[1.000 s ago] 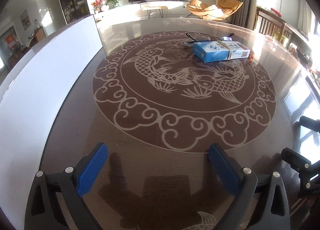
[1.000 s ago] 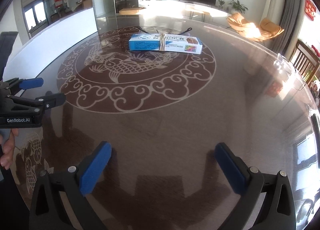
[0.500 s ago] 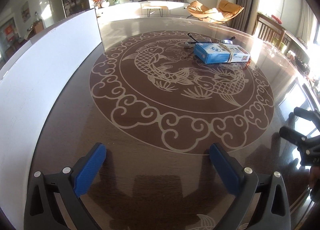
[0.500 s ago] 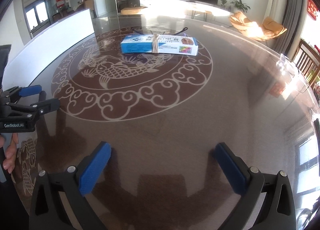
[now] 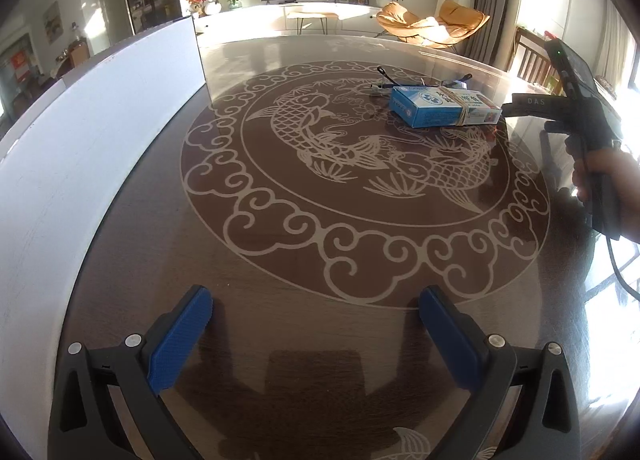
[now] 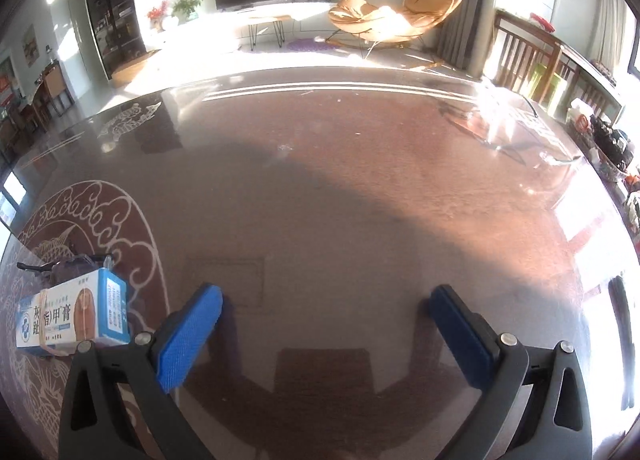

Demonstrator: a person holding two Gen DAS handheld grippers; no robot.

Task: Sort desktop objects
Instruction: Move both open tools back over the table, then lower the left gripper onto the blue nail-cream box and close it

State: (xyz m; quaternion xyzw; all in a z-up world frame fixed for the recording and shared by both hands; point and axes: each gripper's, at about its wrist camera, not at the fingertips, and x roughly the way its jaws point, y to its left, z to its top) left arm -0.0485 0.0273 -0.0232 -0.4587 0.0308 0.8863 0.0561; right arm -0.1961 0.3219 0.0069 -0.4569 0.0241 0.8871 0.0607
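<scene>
Blue cardboard box point(image 5: 445, 106), bound round the middle with a rubber band point(image 5: 460, 108), lay flat on the glossy dark desk point(image 5: 280, 324) at the far right of the carp pattern, well apart from my left claw point(image 5: 316, 336). Left claw had its pads apart, nothing between them, low over the near desk edge. My right claw point(image 6: 324, 334) was also spread wide and empty; in its view the box sat just beside the left pad point(image 6: 188, 336), outside the gap, not touching as far as I could tell. Some thin dark item point(image 5: 390, 78) lay behind the box, possibly glasses or a cable, too small to tell. White board point(image 5: 100, 120) stood along the desk's left side. Judgement: the box looked light and stiff but crushable, and likely to slide on that slick top. Best hold would be across the short sides near the band, with gentle squeeze.
</scene>
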